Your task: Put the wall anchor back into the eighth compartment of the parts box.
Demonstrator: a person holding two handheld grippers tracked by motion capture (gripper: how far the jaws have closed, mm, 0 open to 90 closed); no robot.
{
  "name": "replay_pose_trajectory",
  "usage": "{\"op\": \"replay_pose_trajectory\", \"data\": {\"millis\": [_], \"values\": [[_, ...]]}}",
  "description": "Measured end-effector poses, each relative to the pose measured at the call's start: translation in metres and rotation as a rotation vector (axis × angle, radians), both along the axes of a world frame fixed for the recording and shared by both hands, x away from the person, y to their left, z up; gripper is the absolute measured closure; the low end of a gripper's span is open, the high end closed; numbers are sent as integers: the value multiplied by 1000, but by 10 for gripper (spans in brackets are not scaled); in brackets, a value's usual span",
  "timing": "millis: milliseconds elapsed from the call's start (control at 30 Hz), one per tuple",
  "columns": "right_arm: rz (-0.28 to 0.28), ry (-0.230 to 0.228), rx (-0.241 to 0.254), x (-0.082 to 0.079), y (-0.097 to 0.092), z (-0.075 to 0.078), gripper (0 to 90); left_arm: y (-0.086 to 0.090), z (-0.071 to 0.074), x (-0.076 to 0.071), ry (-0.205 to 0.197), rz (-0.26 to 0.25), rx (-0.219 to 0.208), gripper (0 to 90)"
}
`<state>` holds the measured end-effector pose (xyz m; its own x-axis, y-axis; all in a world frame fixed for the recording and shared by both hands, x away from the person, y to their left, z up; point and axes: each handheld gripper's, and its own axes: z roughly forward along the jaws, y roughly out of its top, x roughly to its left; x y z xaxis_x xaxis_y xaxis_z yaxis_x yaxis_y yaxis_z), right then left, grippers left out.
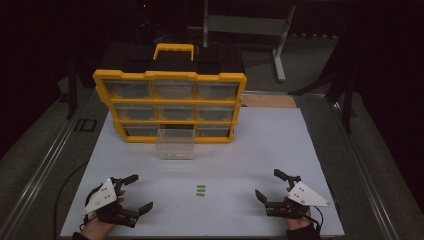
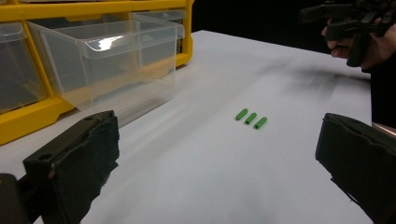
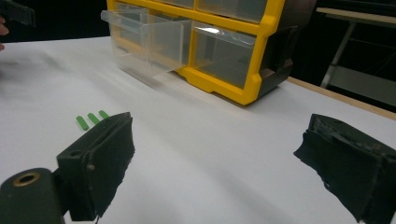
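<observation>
- Midway between both grippers, on the white surface (image 1: 250,150): three green pegs (image 1: 200,190) side by side, near the pulled-out clear drawer (image 1: 175,144).
- Left gripper (image 1: 135,192) and right gripper (image 1: 266,185): fingers wide apart, empty.
- Best approached low, pinching one outer peg across its short width.

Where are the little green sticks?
The three green sticks lie side by side on the white table, midway between both hand-held grippers, in front of the clear drawer.

So the three little pegs (image 1: 200,190) sit mid-tabletop (image 1: 280,150), between my left hand-held gripper (image 1: 134,194) and right hand-held gripper (image 1: 268,185). Behind them there's a pulled-out drawer (image 1: 175,143), right in front of the organizer (image 1: 170,105).
</observation>
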<state>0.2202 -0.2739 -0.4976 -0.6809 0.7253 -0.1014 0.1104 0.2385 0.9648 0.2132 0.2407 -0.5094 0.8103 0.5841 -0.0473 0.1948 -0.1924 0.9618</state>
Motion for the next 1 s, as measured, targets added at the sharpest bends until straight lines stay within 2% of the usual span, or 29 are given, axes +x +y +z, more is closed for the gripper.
{"op": "replay_pose_trajectory", "data": {"millis": [267, 533, 600, 633, 700, 767, 867, 1000], "values": [[3, -3, -1, 0, 0, 0, 85, 0, 0, 0, -1, 3, 1, 0], [0, -8, 5, -1, 1, 1, 85, 1, 4, 3, -3, 18, -42, 0], [-4, -6, -2, -1, 2, 2, 85, -1, 9, 3, 0, 6, -55, 0], [-6, -6, 21, -1, 2, 3, 85, -2, 12, 4, 0, -4, -61, 0], [-11, -13, 11, -1, 3, 3, 85, -5, 19, 5, 5, -25, -64, 0], [-10, -13, 13, -1, 3, 3, 85, -12, 32, 7, -19, -55, -45, 0], [-12, -15, 7, 0, 3, 3, 85, -16, 41, 10, -31, -74, -41, 0], [-12, -8, 10, 1, 3, 2, 85, -24, 56, 19, -28, -105, -51, 0]]}}
